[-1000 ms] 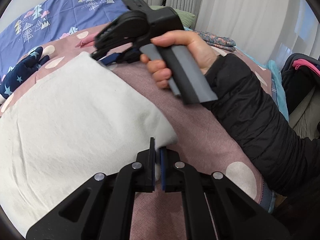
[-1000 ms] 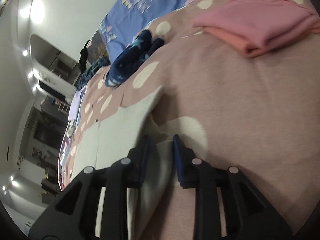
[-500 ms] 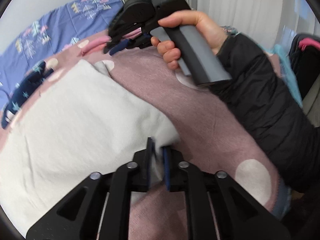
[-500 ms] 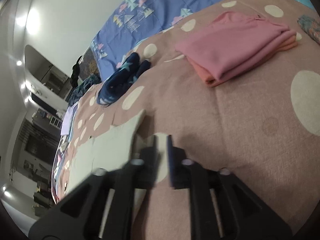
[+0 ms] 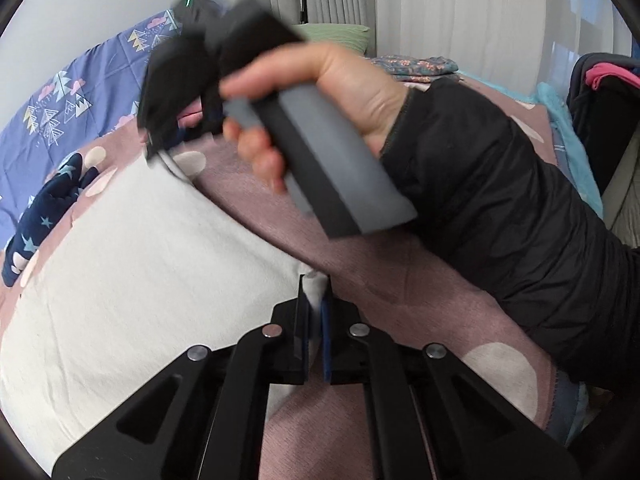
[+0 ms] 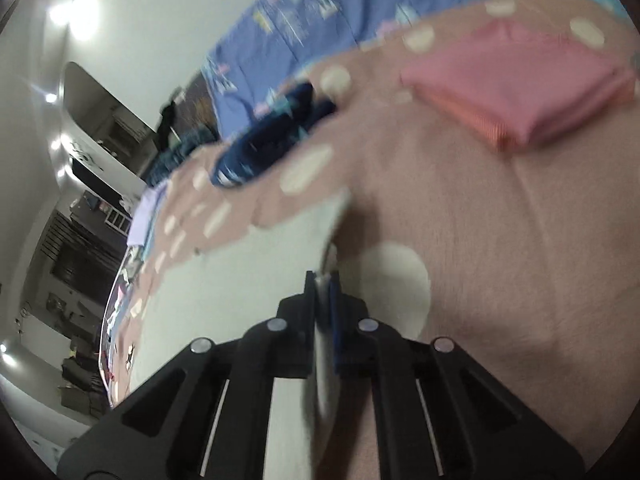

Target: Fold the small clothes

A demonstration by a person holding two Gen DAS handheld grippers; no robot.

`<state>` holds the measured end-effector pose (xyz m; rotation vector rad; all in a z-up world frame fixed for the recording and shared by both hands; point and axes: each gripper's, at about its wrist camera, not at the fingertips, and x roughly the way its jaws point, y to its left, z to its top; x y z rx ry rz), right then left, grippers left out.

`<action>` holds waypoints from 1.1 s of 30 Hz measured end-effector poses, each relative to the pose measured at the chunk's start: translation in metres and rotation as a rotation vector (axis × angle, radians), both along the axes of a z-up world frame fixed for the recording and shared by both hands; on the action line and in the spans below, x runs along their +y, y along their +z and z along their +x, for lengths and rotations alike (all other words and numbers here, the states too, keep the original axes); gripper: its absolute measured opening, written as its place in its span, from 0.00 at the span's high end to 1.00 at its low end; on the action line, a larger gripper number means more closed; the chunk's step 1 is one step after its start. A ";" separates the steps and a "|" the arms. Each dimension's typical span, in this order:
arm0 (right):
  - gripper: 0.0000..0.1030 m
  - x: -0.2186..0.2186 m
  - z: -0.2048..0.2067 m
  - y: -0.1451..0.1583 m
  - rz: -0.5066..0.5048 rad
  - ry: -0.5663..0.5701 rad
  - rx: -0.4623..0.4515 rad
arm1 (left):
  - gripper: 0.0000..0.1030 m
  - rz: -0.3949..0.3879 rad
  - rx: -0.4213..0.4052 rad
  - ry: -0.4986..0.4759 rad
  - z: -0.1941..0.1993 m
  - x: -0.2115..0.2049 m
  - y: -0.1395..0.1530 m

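Dusty-pink bedding with pale round spots (image 5: 420, 300) covers the bed, and a cream-white cloth garment (image 5: 140, 280) lies spread across it. Both jaws of the left hand-held gripper (image 5: 315, 312) have just closed, clamped on the garment's near corner. Those of the right hand-held gripper (image 6: 325, 304) have just closed too, pinching another edge of the garment. Beyond the garment sit a folded pink cloth (image 6: 520, 92) and a navy star-print piece (image 6: 272, 144). A person's black sleeve (image 5: 500, 208) shows beside the garment.
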<state>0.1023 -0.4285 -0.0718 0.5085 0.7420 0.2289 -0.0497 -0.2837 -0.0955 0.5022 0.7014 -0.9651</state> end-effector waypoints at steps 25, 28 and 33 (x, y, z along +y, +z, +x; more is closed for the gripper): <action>1.00 0.034 -0.011 -0.041 -0.239 0.112 0.069 | 0.94 -0.116 0.267 -0.025 0.009 0.021 -0.013; 1.00 0.031 -0.003 -0.040 -0.184 0.105 0.057 | 0.87 -0.127 0.251 0.005 0.002 0.039 -0.009; 0.92 0.025 -0.028 -0.024 -0.171 0.007 0.041 | 0.68 -0.151 0.188 0.106 -0.006 0.097 0.006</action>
